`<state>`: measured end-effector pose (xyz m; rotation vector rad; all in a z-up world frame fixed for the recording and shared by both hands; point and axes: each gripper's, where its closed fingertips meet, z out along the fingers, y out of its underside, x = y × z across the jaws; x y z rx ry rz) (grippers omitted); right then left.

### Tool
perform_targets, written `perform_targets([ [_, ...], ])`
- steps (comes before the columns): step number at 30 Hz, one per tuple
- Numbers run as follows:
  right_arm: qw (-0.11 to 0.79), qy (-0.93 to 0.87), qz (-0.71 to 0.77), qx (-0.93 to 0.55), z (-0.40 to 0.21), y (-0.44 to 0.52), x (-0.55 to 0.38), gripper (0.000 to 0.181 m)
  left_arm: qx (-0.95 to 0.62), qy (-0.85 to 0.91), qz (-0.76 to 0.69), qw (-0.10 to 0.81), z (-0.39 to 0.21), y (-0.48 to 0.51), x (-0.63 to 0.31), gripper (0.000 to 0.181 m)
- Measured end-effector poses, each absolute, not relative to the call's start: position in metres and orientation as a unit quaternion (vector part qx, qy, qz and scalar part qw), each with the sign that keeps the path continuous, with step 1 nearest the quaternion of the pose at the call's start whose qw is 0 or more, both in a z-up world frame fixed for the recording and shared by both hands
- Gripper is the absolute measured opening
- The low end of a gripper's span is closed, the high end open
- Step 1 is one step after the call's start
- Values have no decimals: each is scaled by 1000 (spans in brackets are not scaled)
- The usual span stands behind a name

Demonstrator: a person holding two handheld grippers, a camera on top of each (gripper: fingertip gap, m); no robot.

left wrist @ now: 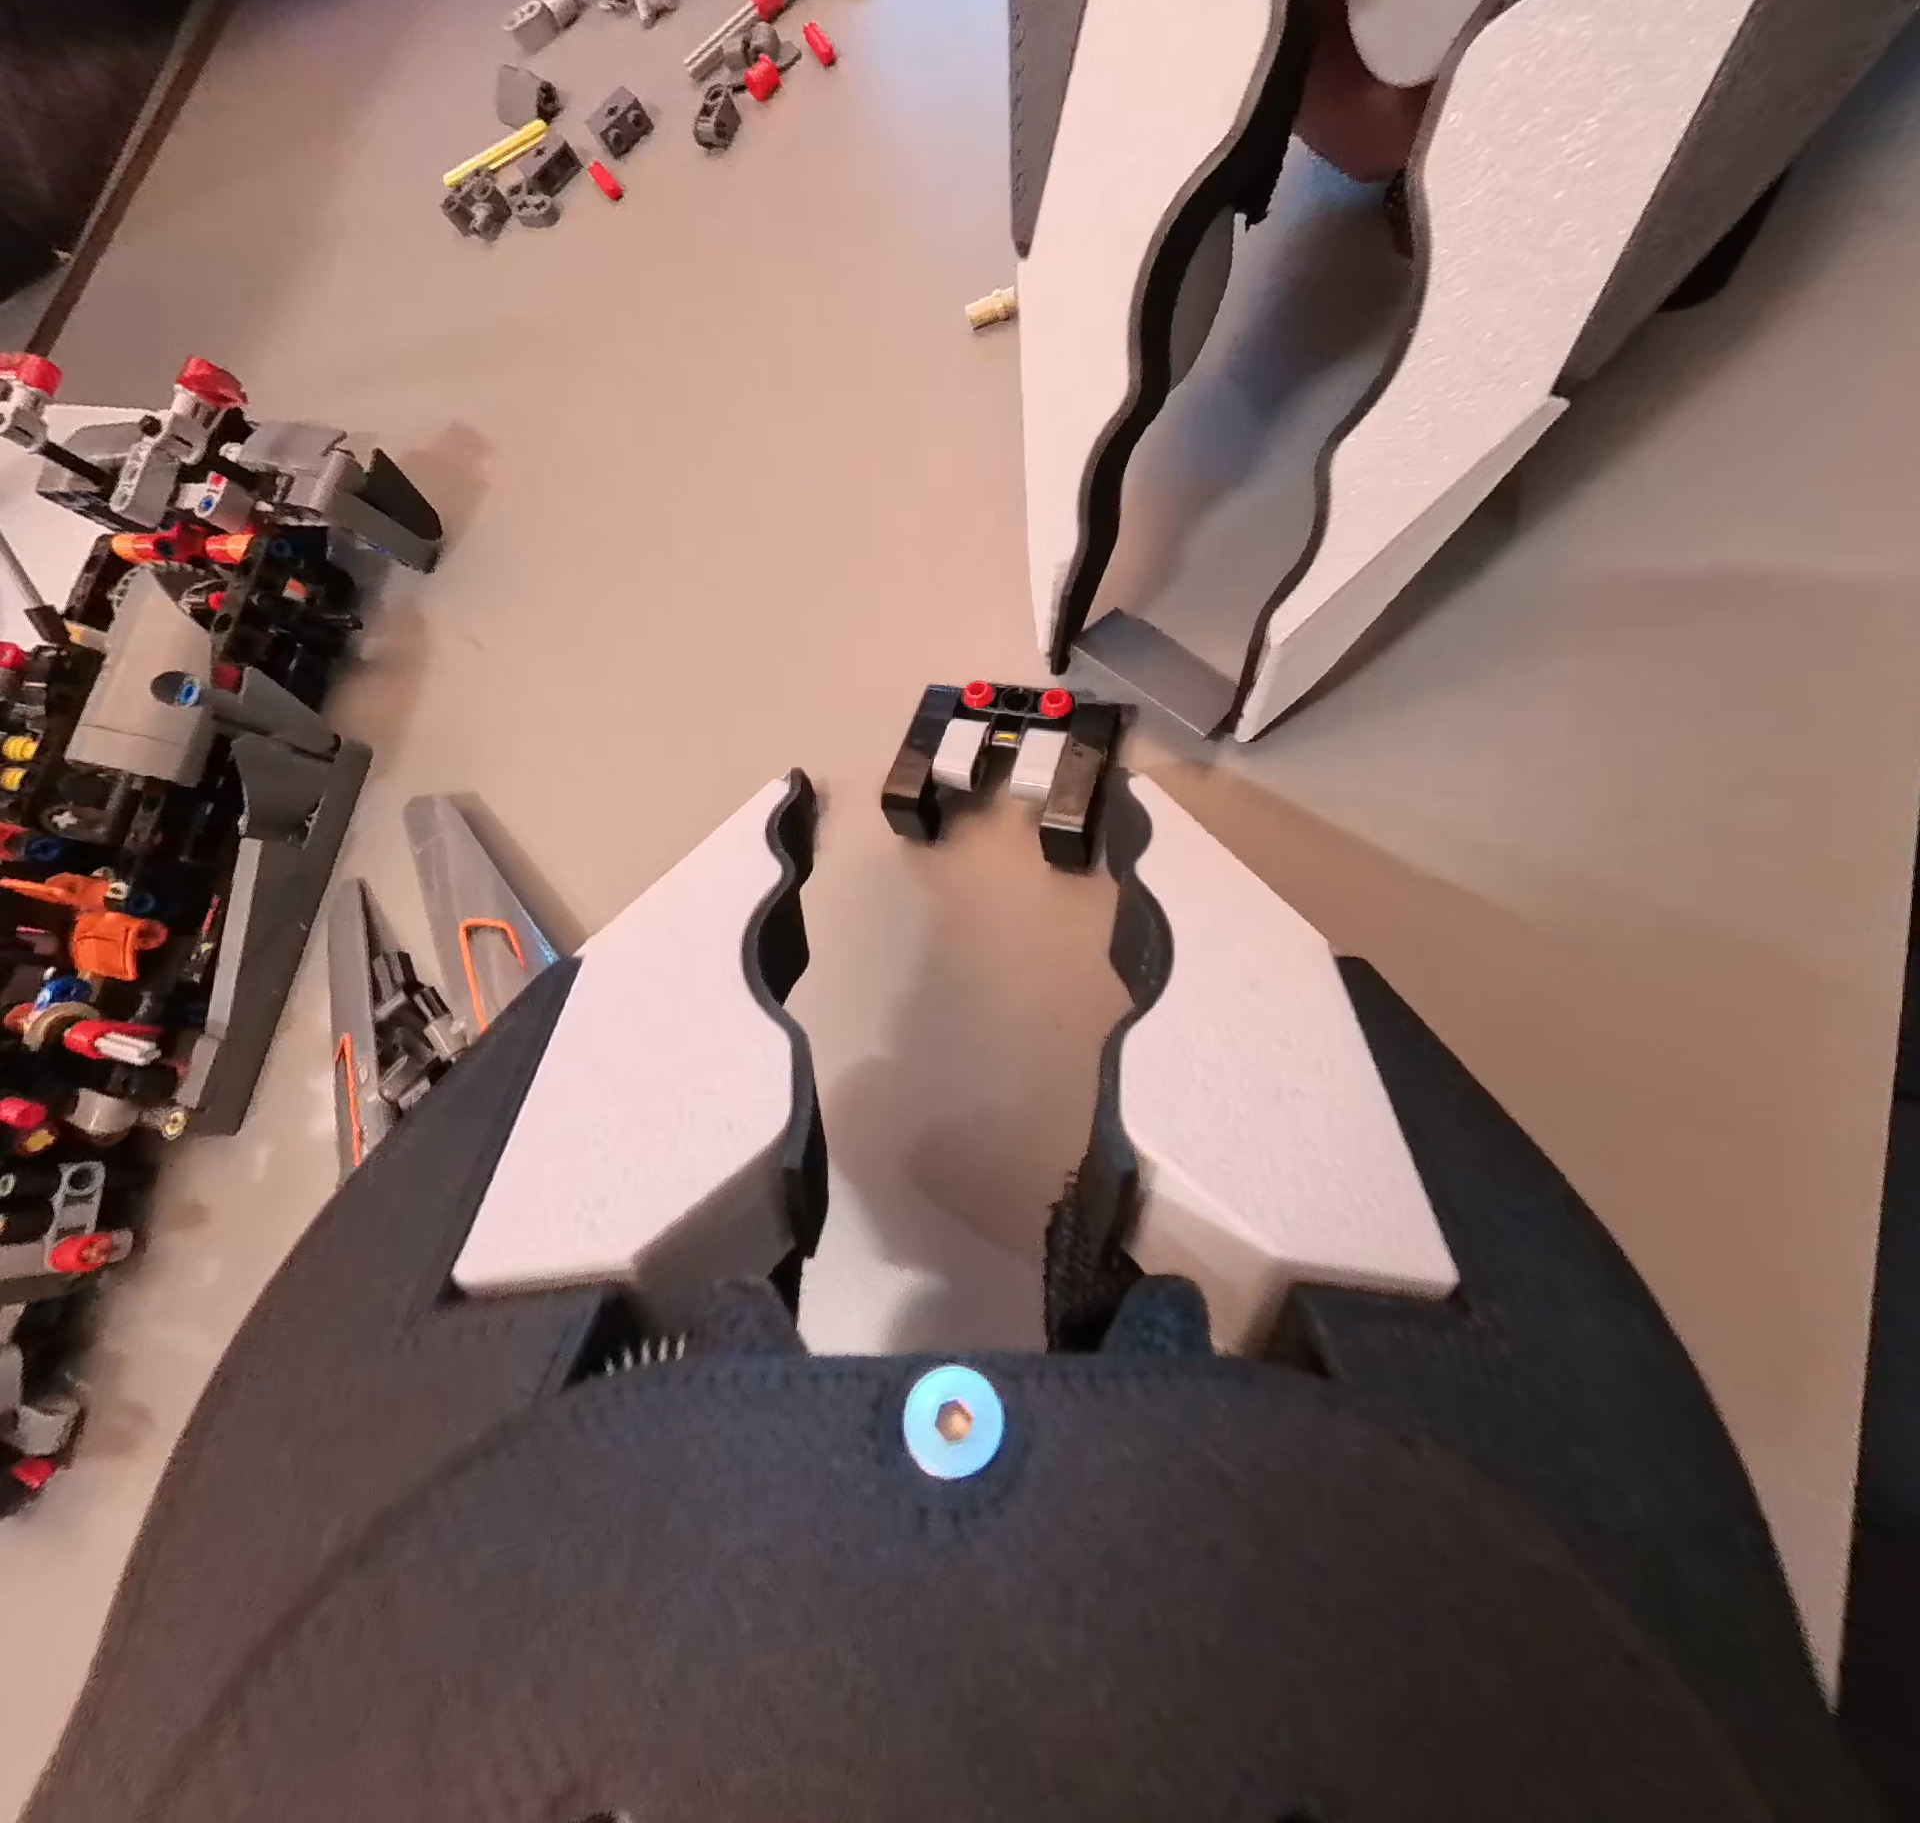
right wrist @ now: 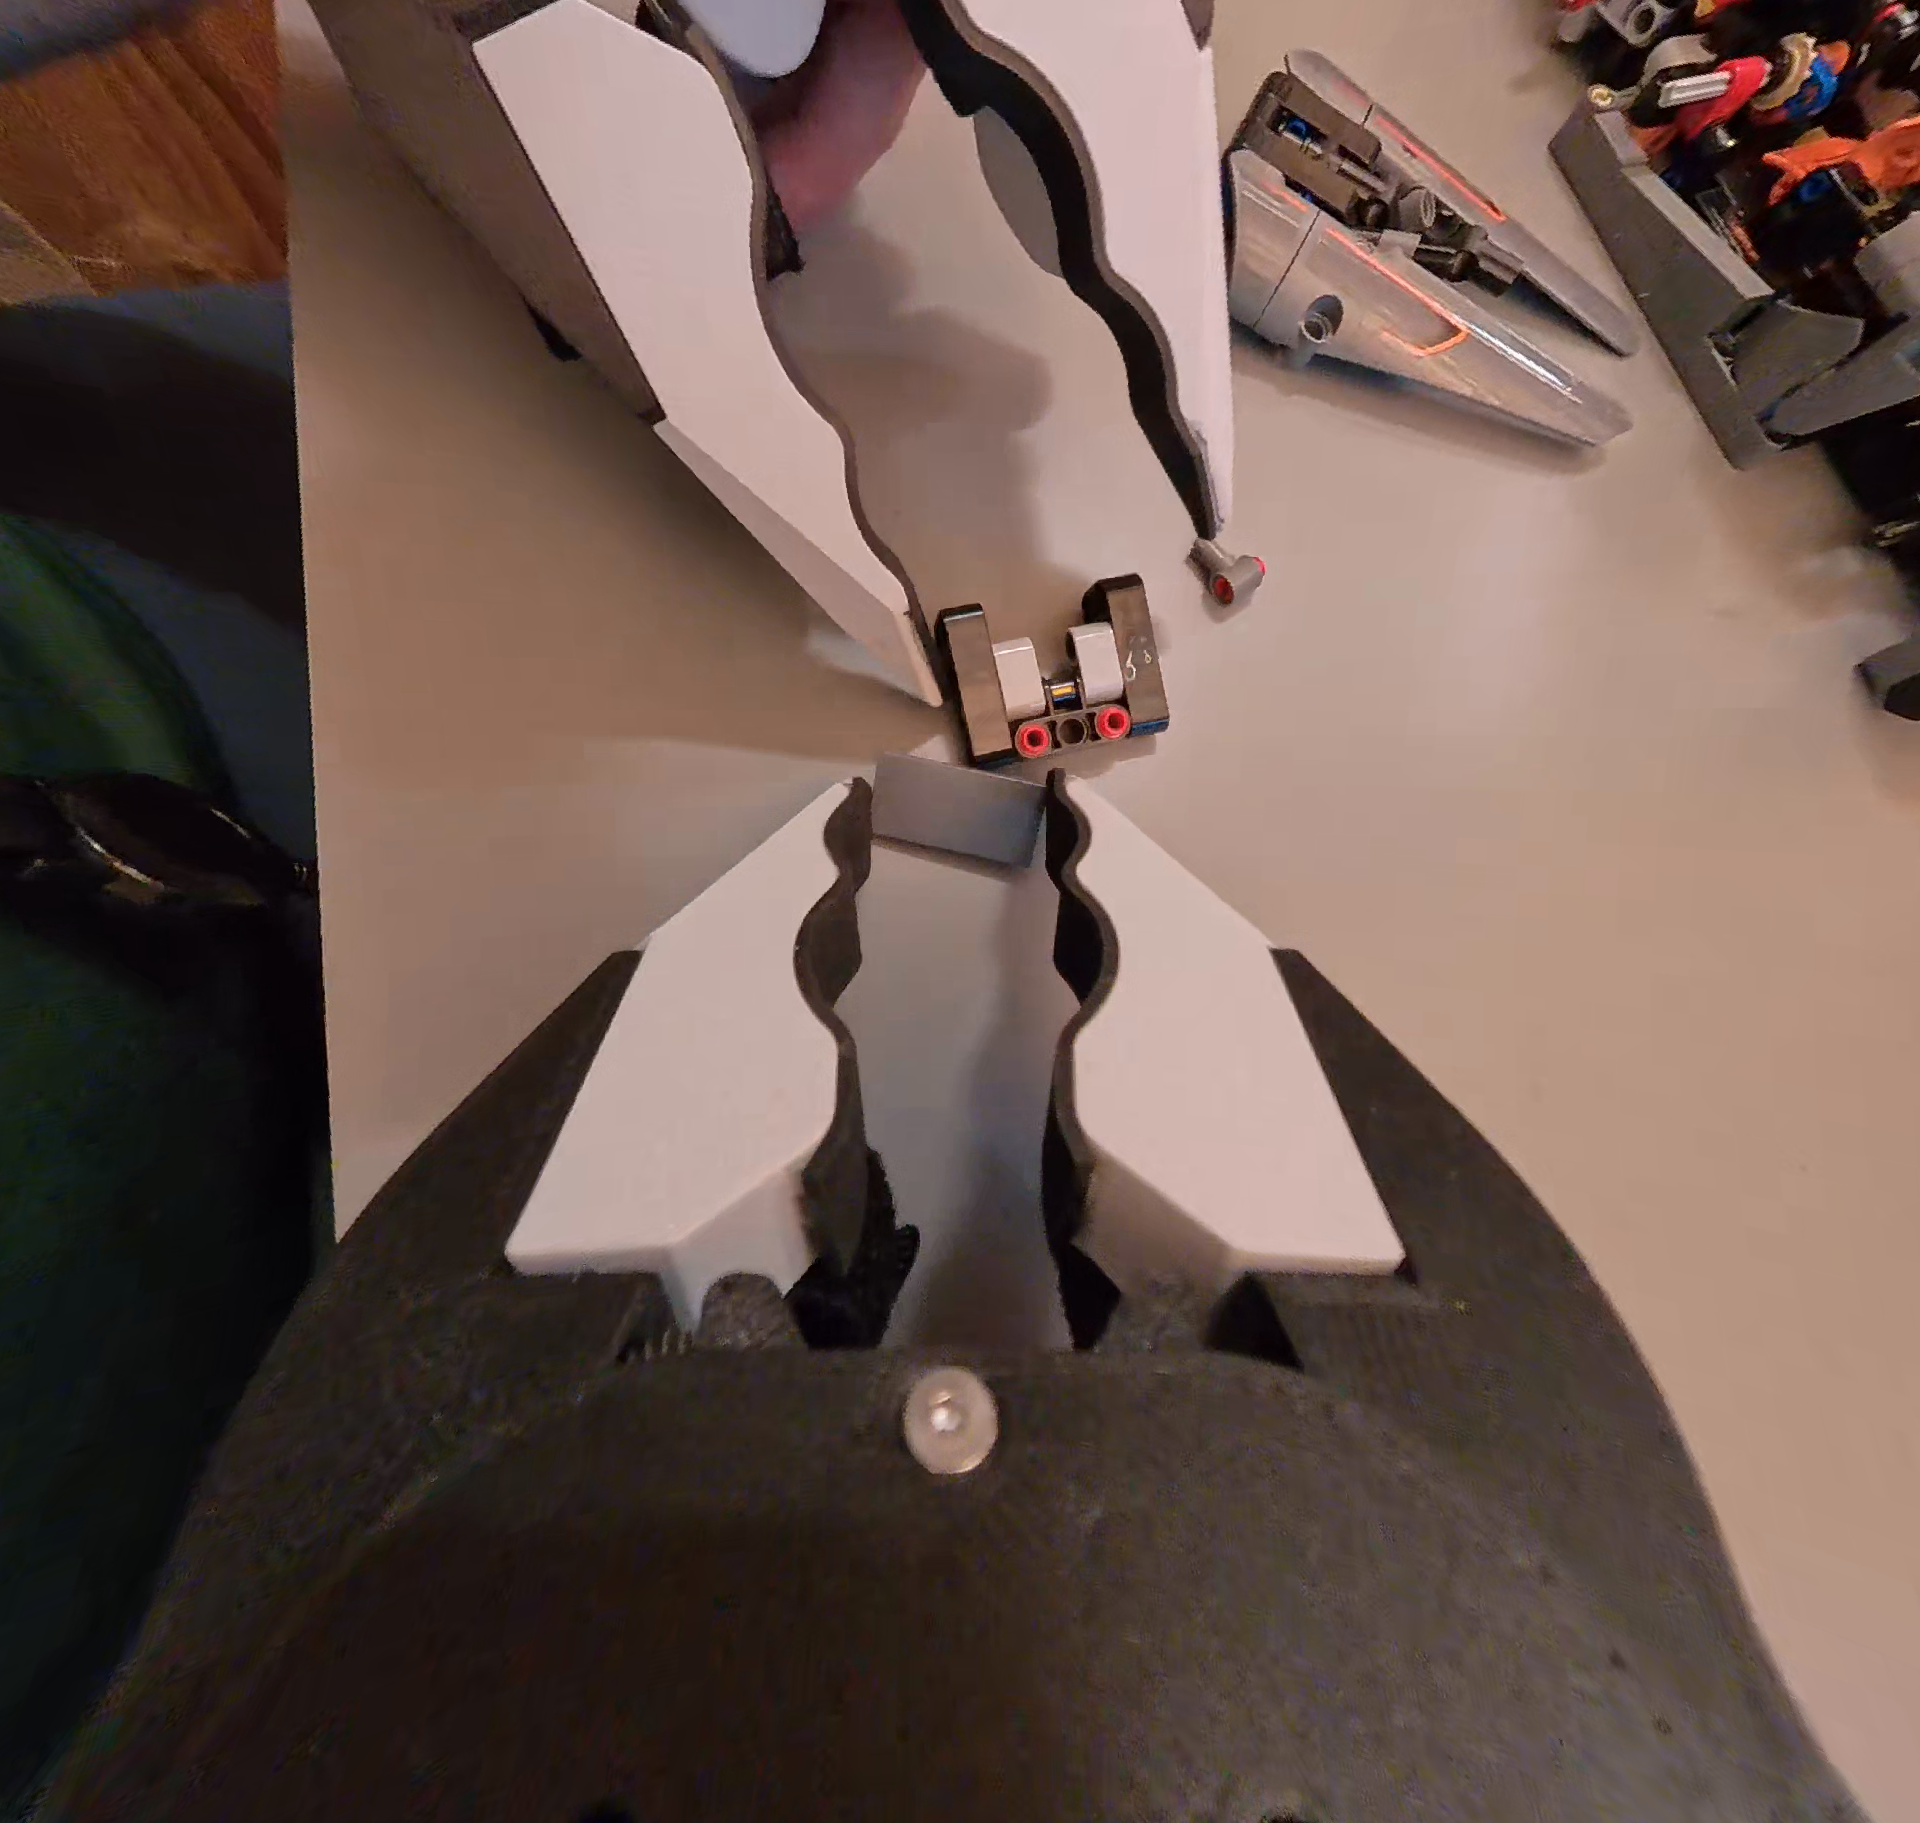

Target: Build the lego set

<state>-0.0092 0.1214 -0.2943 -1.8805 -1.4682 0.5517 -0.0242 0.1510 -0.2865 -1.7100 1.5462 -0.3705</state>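
Observation:
A small black U-shaped sub-assembly (left wrist: 1003, 771) with two light grey blocks and two red pins lies on the beige table. It also shows in the right wrist view (right wrist: 1055, 677). My left gripper (left wrist: 966, 807) is open, and its fingertips sit on either side of the sub-assembly's near end. One tip is close against a black arm; contact is unclear. The left gripper (right wrist: 1060, 589) shows as open in the right wrist view too. My right gripper (right wrist: 956, 807) is shut on a dark grey slope brick (right wrist: 956, 823), held just short of the red-pin side. In the left wrist view the right gripper (left wrist: 1158, 687) comes in from the upper right.
A large part-built model (left wrist: 156, 786) stands at the left, with long grey wing panels (left wrist: 447, 942) beside it. Loose small parts (left wrist: 623, 80) lie at the far side, and a tan pin (left wrist: 992, 306) lies alone. A grey connector with a red pin (right wrist: 1231, 573) lies near the sub-assembly. The table edge (right wrist: 312, 630) runs along the left.

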Motion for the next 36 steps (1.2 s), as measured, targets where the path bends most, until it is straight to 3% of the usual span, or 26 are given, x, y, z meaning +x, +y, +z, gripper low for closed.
perform_targets([
  [6, 340, -564, 217, -720, -294, 125, -2, 32, -678, 614, -161, 371, -292, 150, -21, 54],
  [9, 346, -560, 215, -721, -294, 129, 0, 32, -674, 621, -164, 366, -293, 148, -17, 42],
  [36, 405, -573, 185, -688, -280, 175, 9, 32, -692, 596, -147, 379, -293, 168, -11, 40],
])
